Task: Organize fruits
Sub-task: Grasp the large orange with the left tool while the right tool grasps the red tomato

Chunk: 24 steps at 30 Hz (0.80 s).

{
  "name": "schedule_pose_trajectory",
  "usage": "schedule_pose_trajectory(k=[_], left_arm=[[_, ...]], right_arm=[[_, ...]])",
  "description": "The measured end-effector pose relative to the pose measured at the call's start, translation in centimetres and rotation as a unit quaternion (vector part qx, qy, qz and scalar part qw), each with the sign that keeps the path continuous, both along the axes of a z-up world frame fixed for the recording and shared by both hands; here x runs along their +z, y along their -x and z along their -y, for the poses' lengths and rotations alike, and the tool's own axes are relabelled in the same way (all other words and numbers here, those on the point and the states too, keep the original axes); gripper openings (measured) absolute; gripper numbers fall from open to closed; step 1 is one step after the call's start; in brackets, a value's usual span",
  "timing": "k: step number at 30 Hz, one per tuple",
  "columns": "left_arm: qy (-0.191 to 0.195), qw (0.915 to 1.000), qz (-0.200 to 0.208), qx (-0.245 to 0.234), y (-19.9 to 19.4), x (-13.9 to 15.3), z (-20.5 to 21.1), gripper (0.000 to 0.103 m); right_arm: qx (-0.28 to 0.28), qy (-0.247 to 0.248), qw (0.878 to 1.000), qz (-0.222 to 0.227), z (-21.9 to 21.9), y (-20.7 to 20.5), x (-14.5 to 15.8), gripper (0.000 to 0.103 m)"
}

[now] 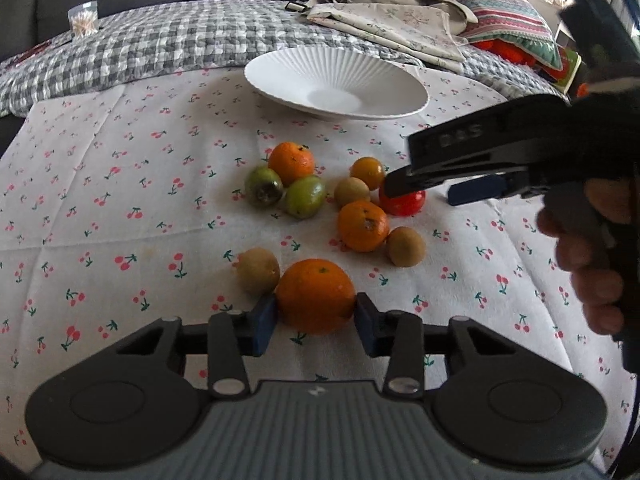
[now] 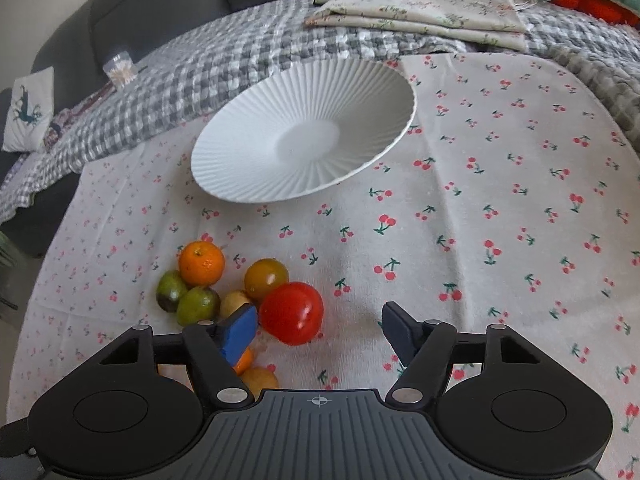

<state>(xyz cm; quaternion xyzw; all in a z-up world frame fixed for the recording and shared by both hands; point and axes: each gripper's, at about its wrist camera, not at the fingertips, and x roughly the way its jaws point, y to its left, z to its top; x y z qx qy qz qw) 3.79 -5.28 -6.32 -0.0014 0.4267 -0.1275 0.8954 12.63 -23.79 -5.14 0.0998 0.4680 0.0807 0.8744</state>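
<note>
A large orange (image 1: pixel 316 296) sits between my left gripper's (image 1: pixel 316 320) blue pads, which touch both its sides. Beyond it lie two more oranges (image 1: pixel 363 225), brown kiwis (image 1: pixel 405 246), two green fruits (image 1: pixel 305 195) and a small yellow-orange fruit (image 1: pixel 368 172). My right gripper (image 2: pixel 320 326) is open around a red tomato (image 2: pixel 292 313), which lies against the left pad with a gap to the right pad. The right gripper also shows in the left wrist view (image 1: pixel 452 184) over the tomato (image 1: pixel 404 203). The white ribbed plate (image 2: pixel 256 148) stands empty behind the fruits.
The fruits lie on a cherry-print cloth (image 2: pixel 500 200). Behind it are a grey checked quilt (image 1: pixel 168 48), folded floral fabric (image 2: pixel 424 4), a striped cushion (image 1: pixel 500 4) and a small jar (image 1: pixel 83 18). A grey sofa back runs along the far side.
</note>
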Motion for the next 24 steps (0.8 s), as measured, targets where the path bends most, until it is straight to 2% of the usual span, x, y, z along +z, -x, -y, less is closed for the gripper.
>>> schedule_pose_trajectory(k=[5, 11, 16, 19, 23, 24], left_arm=[[0.007, 1.0, -0.001, 0.001, 0.0, 0.1, -0.2, 0.039], [0.016, 0.9999, 0.001, -0.007, 0.4, 0.3, -0.1, 0.039], [0.016, 0.9998, 0.003, -0.007, 0.5, 0.3, -0.1, 0.039], [0.021, 0.9998, 0.005, -0.006, 0.6, 0.5, -0.2, 0.039], [0.02, 0.9997, 0.01, -0.007, 0.9, 0.7, -0.2, 0.039], [0.02, 0.9997, 0.012, -0.008, 0.9, 0.8, -0.2, 0.039]], right_arm=[[0.015, -0.004, 1.0, 0.002, -0.6, -0.3, -0.4, 0.063], [0.029, -0.017, 0.999, 0.006, -1.1, -0.3, -0.2, 0.044], [0.021, -0.025, 0.999, 0.008, -1.1, -0.5, -0.4, 0.045], [0.023, -0.036, 0.999, 0.008, -1.2, -0.4, -0.6, 0.05], [0.023, -0.044, 0.999, 0.005, -1.3, -0.4, -0.6, 0.05], [0.021, -0.045, 0.999, 0.006, -1.2, -0.4, -0.6, 0.047]])
